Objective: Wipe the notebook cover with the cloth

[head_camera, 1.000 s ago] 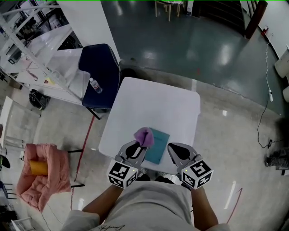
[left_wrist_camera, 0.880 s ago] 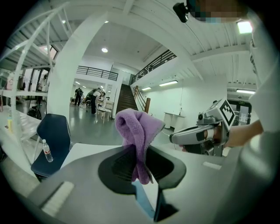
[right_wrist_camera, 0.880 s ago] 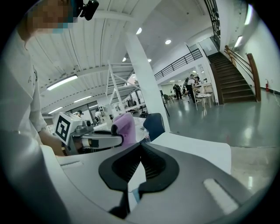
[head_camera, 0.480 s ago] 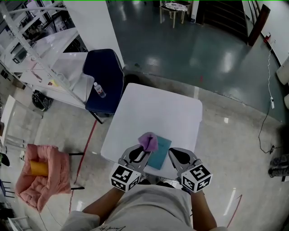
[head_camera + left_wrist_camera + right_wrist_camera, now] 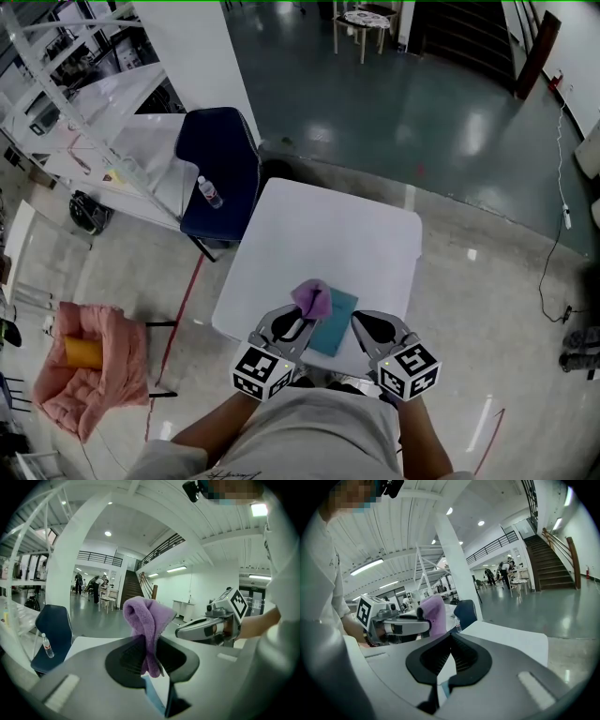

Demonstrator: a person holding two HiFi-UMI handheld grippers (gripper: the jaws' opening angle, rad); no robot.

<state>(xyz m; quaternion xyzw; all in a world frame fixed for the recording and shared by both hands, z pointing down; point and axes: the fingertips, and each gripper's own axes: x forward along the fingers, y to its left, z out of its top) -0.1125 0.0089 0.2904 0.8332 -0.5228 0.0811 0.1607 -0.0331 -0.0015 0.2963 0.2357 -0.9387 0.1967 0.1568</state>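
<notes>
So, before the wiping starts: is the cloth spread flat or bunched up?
Bunched up: the purple cloth stands in folded lobes, pinched in the left gripper.

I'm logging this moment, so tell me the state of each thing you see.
Purple fleece cloth: bunched, clamped in jaws.
Left hand-held gripper: shut on the cloth.
Right hand-held gripper: shut, empty.
Teal rectangular notebook: closed, flat on the white table.
Clear plastic water bottle: upright, capped, on the blue chair.

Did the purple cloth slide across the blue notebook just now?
No. The cloth, pinched in the left gripper, still sits over the same far-left corner of the notebook; only the camera view shifted.
</notes>
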